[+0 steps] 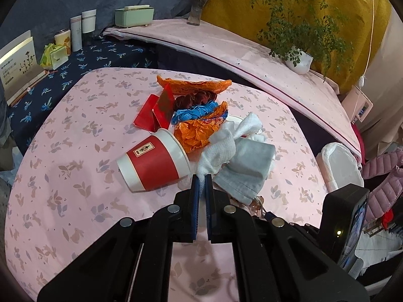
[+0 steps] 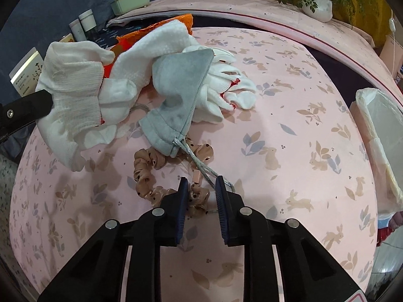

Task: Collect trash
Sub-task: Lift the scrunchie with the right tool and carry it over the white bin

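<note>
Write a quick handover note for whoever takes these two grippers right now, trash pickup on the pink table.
Left gripper: shut on the white cloth, part lifted.
Right gripper: jaws apart around the beige scrunchie and the grey pouch's silver cord, not gripping.
On the table: red paper cup on its side, orange wrappers, red packets, white gloves.
Done: nothing visibly binned.
Left: everything; lined bin at the table's right edge.

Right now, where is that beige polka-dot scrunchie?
In the right wrist view, the beige scrunchie lies on the pink tablecloth, just ahead of the right gripper, partly under the grey drawstring pouch.
</note>
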### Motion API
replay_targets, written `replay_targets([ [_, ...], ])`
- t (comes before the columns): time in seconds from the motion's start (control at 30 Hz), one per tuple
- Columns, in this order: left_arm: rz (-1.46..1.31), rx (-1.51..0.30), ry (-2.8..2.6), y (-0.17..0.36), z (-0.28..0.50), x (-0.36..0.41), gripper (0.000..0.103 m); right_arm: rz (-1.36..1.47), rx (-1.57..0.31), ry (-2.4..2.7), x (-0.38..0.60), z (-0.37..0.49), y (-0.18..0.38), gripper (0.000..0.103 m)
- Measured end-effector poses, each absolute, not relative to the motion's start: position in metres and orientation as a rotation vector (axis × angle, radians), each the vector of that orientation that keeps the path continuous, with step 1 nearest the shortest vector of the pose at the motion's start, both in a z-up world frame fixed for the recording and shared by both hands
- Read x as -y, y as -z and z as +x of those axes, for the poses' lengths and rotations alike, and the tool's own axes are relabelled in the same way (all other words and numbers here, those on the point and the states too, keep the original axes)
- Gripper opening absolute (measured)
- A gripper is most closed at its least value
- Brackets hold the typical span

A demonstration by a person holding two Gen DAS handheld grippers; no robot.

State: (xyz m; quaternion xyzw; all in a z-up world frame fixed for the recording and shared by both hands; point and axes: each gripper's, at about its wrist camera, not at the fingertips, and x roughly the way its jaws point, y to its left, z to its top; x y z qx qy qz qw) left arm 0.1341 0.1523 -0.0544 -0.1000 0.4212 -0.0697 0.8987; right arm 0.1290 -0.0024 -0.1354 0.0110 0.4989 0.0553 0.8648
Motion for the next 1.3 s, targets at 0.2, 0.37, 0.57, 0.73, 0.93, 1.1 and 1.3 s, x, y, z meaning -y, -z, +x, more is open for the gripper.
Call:
replay_targets([
  [0.2, -0.198, -0.873, 0.153, 0.054, 0.126, -0.143, 0.004, 0.044, -1.056, -0.110, 0.019, 0.114, 0.136, 0.011],
  [0.37, -0.189, -0.875, 0.167, 0.053, 0.118, -0.131, 0.004, 0.084, -1.050, -0.101, 0.042, 0.101, 0.130, 0.010],
  [0.57, -0.163, -0.866, 0.200, 0.046, 0.109, -0.106, 0.004, 0.111, -0.994, -0.094, 0.064, 0.087, 0.106, 0.008],
  [0.73, -0.142, -0.843, 0.240, 0.031, 0.107, -0.078, 0.004, 0.122, -0.936, -0.075, 0.084, 0.080, 0.082, 0.007],
  [0.93, -0.114, -0.826, 0.293, 0.017, 0.111, -0.040, 0.004, 0.143, -0.870, -0.038, 0.119, 0.078, 0.055, 0.007],
  [1.1, -0.090, -0.814, 0.339, 0.008, 0.115, -0.006, 0.004, 0.157, -0.824, 0.008, 0.156, 0.081, 0.036, 0.007],
  [1.3, -0.074, -0.802, 0.398, -0.002, 0.125, 0.036, 0.004, 0.178, -0.779, 0.078, 0.205, 0.086, 0.020, 0.007],
])
